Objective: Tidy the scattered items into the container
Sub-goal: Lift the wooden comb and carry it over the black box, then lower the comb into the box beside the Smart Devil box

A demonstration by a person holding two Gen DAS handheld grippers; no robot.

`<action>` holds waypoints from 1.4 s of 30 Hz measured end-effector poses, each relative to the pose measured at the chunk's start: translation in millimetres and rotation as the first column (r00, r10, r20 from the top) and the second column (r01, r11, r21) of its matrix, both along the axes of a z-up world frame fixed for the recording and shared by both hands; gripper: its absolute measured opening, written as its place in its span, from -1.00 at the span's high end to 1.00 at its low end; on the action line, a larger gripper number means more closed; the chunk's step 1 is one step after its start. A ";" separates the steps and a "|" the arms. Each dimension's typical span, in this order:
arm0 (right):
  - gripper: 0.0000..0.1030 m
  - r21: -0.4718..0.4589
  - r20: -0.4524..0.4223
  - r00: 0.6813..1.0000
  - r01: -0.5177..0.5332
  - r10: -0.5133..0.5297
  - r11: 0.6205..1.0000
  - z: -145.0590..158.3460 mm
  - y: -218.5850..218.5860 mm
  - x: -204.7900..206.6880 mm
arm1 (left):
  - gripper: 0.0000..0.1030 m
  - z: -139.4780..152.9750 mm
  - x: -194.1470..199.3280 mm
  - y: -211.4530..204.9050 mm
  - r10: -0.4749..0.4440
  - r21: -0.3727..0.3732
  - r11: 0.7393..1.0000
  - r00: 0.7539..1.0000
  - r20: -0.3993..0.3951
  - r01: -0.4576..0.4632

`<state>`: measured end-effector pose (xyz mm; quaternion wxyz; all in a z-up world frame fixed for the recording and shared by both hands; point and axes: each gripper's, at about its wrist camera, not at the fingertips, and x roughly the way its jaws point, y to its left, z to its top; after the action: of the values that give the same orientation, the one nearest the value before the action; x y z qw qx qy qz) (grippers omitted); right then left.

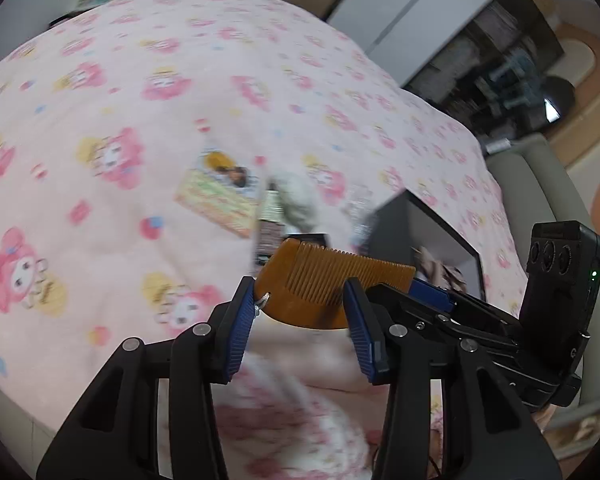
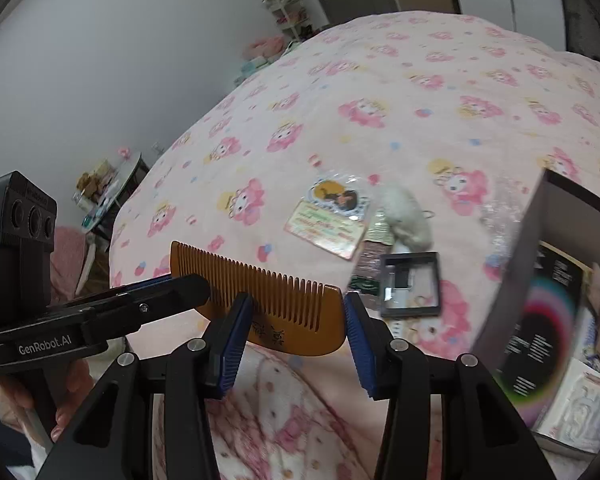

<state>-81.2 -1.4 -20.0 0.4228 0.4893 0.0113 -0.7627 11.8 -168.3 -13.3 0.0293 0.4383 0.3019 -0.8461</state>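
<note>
A brown wooden comb (image 1: 320,284) hangs in the air above the pink cartoon blanket (image 1: 140,100). My left gripper (image 1: 298,286) is shut on its left part. My right gripper (image 1: 416,292) comes in from the right and clamps the comb's other end. In the right wrist view the comb (image 2: 284,300) sits between the pads of my right gripper (image 2: 297,300), with my left gripper (image 2: 180,280) on its far end. An open black box (image 2: 540,248) stands on the blanket at the right, tilted toward me, with printed packs inside.
On the blanket (image 2: 420,80) lie a cartoon card (image 2: 328,220), a white fluffy toy (image 2: 408,216), patterned packets (image 2: 370,256) and a small black square case (image 2: 412,284). A side table (image 2: 108,192) stands left of the bed. A hand (image 2: 72,400) holds the left gripper.
</note>
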 end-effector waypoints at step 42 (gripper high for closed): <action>0.17 0.066 0.177 0.931 0.313 -0.320 0.948 -73.7 255.5 -104.4 | 0.14 -73.1 -158.7 233.5 -0.358 0.067 0.934 0.907 0.223 0.352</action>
<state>-185.6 254.1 -93.7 0.2848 0.5612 -0.0932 -0.7715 -147.0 65.2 -86.3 -0.0957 0.5818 0.2223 -0.7765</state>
